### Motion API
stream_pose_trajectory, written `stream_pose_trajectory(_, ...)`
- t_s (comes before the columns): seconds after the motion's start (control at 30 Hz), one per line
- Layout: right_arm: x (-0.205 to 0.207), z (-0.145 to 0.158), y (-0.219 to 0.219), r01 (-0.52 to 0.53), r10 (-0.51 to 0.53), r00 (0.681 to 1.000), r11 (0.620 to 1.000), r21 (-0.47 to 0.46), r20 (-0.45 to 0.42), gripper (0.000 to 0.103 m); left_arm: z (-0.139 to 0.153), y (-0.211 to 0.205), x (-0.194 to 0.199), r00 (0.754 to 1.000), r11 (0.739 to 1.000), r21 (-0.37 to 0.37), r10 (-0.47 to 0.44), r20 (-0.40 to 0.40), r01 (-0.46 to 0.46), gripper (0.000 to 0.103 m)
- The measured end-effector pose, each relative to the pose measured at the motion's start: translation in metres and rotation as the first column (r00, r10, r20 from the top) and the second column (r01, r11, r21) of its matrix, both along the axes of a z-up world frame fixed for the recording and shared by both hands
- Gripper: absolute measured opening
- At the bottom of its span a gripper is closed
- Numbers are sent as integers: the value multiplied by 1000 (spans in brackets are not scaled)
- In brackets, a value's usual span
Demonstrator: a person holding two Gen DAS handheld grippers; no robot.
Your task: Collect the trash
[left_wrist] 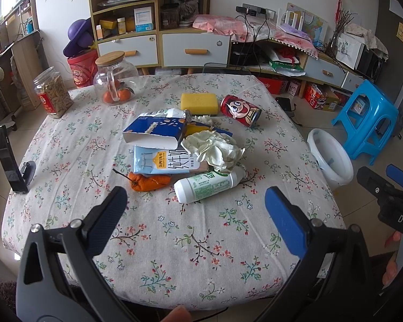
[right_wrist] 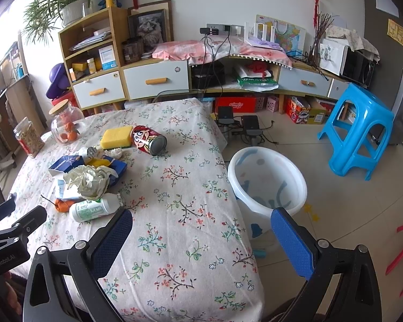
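Both tools hang spread wide and empty over the near edge of the counter (left_wrist: 67,139), which is covered in a floral cloth. The left tool (left_wrist: 196,204) points at the heap of trash in the middle: a white bottle with green print (left_wrist: 207,186) lies on its side nearest the tool, with an orange peel (left_wrist: 147,182) just to its left. Behind them, a crumpled tissue (left_wrist: 215,147) rests on a flattened milk carton (left_wrist: 164,161) and touches a torn blue box (left_wrist: 155,131). Farther back, a red can (left_wrist: 240,110) lies on its side just beside a yellow sponge (left_wrist: 199,103). The right tool (right_wrist: 201,222) hovers over the counter's right edge, with its right finger in front of the white bin (right_wrist: 266,179) standing on the floor right next to the counter. A blue stool (right_wrist: 360,128) stands well beyond the bin.
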State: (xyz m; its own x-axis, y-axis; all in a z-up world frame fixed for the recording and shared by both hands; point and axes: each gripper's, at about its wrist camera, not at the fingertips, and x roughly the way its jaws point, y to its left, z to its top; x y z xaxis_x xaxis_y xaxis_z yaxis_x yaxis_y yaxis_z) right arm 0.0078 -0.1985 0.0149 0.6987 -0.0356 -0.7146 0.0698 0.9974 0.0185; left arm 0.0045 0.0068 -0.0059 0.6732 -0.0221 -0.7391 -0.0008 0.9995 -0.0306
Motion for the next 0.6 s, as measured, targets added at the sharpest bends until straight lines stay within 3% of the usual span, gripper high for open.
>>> stream_pose_trajectory(0.6,0,-1,-1,-1,1,1000,1000,-1,-1,103,3,4,-1,1000,1000,-2,2,8,-2,102)
